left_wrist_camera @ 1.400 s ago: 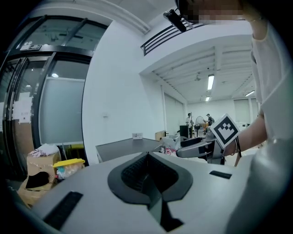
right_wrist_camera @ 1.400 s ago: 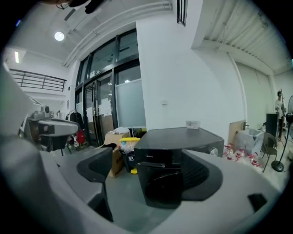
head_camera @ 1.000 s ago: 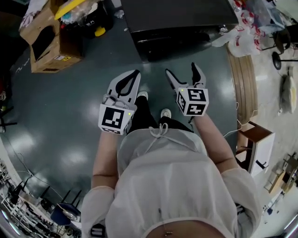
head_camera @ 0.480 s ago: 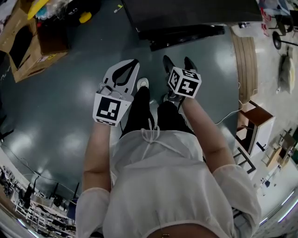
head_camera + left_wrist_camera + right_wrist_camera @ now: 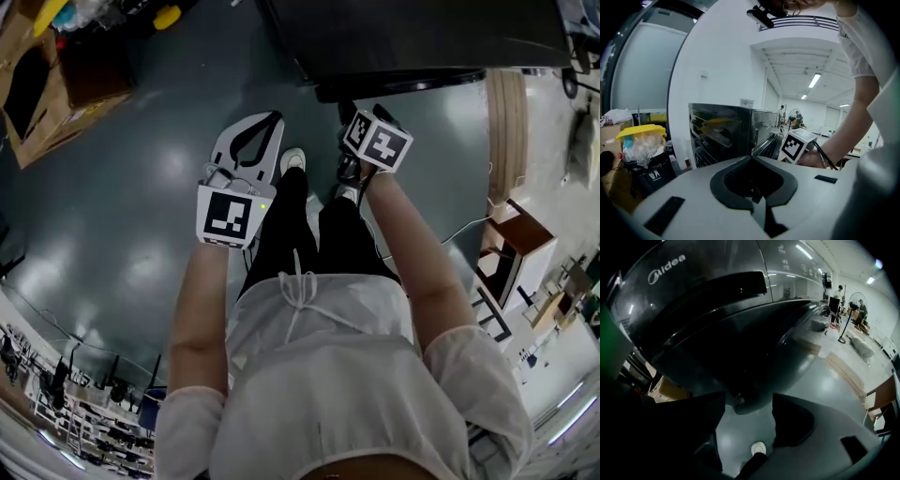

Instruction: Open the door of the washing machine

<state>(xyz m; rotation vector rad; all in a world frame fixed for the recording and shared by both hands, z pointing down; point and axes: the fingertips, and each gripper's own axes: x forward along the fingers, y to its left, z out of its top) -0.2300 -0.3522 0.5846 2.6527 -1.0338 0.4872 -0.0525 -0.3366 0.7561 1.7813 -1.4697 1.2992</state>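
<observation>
**Two grippers held before the closed door of a Midea washer**

The left gripper (image 5: 270,122) had its white jaws closed together on nothing, and it pointed toward the washer (image 5: 740,310). Its cube (image 5: 228,217) bore a black-and-white square marker. The right gripper (image 5: 748,408) was tipped steeply down with its dark jaws apart. They had just been closing, and nothing was pressed between the pads. Through the gap showed the grey floor (image 5: 141,169) and the person's white shoe (image 5: 758,446).

Just beyond the jaw tips hung the lower rim of the round, dark door (image 5: 750,362), which sat closed in the washer's front. Above the door, white lettering on the fascia read "Midea" (image 5: 665,269). Smaller print farther along the panel was too small to read.

To the washer's left stood a black bin (image 5: 649,176) with a white mark that could not be read. It held crumpled clear plastic with a yellow piece on top. Near it lay an open cardboard box (image 5: 66,117) whose inside was dark. Farther off, a pedestal fan (image 5: 855,301) stood in a bright hall.
</observation>
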